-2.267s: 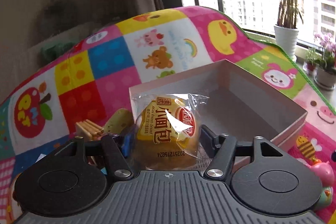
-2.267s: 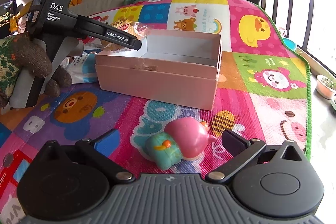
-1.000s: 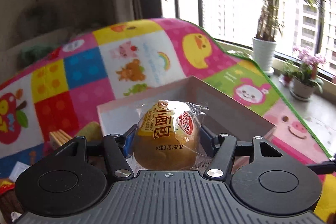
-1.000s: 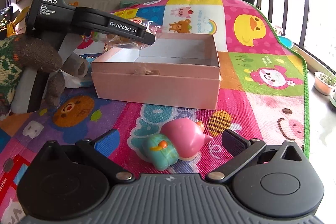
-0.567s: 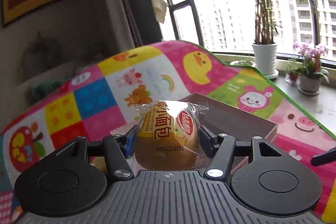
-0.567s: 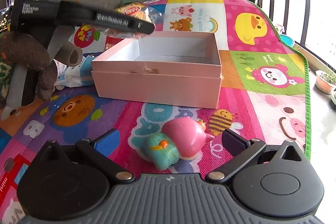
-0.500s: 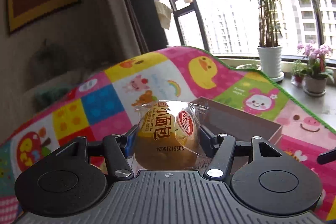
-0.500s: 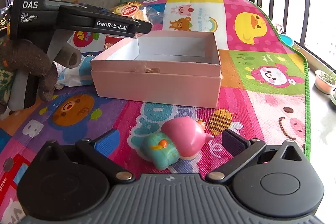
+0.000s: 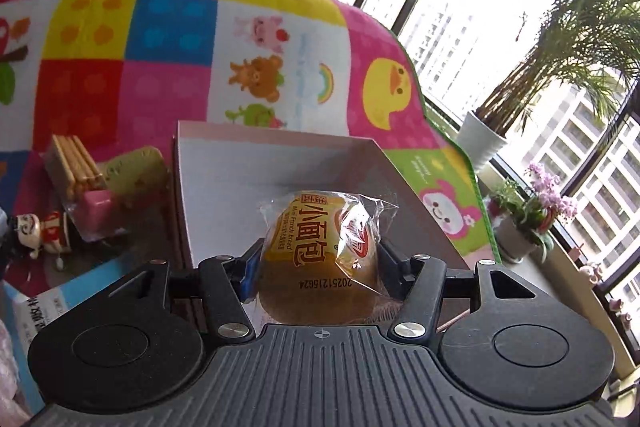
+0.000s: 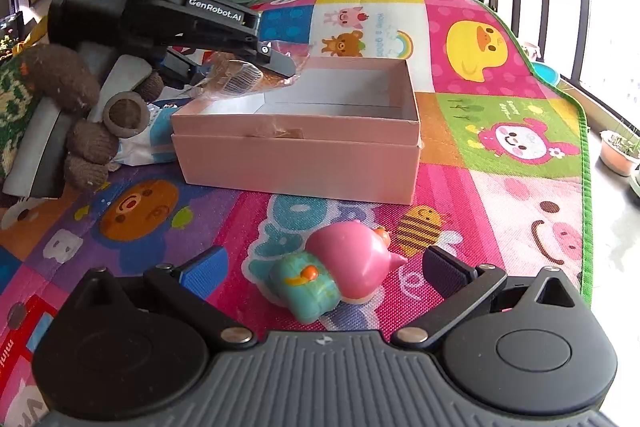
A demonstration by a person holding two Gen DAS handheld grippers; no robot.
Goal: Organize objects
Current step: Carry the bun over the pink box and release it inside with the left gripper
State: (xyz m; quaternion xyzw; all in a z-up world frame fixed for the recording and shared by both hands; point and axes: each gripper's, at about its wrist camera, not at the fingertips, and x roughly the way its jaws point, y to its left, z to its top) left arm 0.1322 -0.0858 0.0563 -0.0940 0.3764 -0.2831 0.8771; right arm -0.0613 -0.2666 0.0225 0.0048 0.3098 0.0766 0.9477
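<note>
While the left gripper [image 9: 320,259] hangs over the near-left corner of the pink box [image 10: 304,163], its fingers are clamped on a wrapped bread roll [image 9: 320,255] and the jaws are closing on it. Wrapper text reads "Mini French bread" beside large Chinese characters, a red round logo on the right side, and a printed code "2025121562" with a last digit or two unclear. In the right wrist view the same gripper [image 10: 276,65] enters from 10 o'clock; its body carries "DAS / Data Acquisition System" and the arm "GenRobot.AI". The roll's clear wrapper [image 10: 236,79] shows under the finger tips, above the box's open corner, not resting inside.

Box: open, inside white, nothing visible in it; it sits on a patchwork play mat [image 10: 520,195] with cartoon animals.

Right gripper [image 10: 324,271]: fingers wide apart, holding nothing. A pink and teal toy [image 10: 340,279] lies on the mat between them, touching neither finger.

Left wrist view, at 9 o'clock of the box: a pack of biscuit sticks [image 9: 76,167], a pale yellow-green toy [image 9: 136,171], a small figurine [image 9: 40,231], and a blue-white packet [image 9: 52,303] with partly cut Chinese print.

A knitted-gloved hand [image 10: 80,115] holds the left gripper's handle.
</note>
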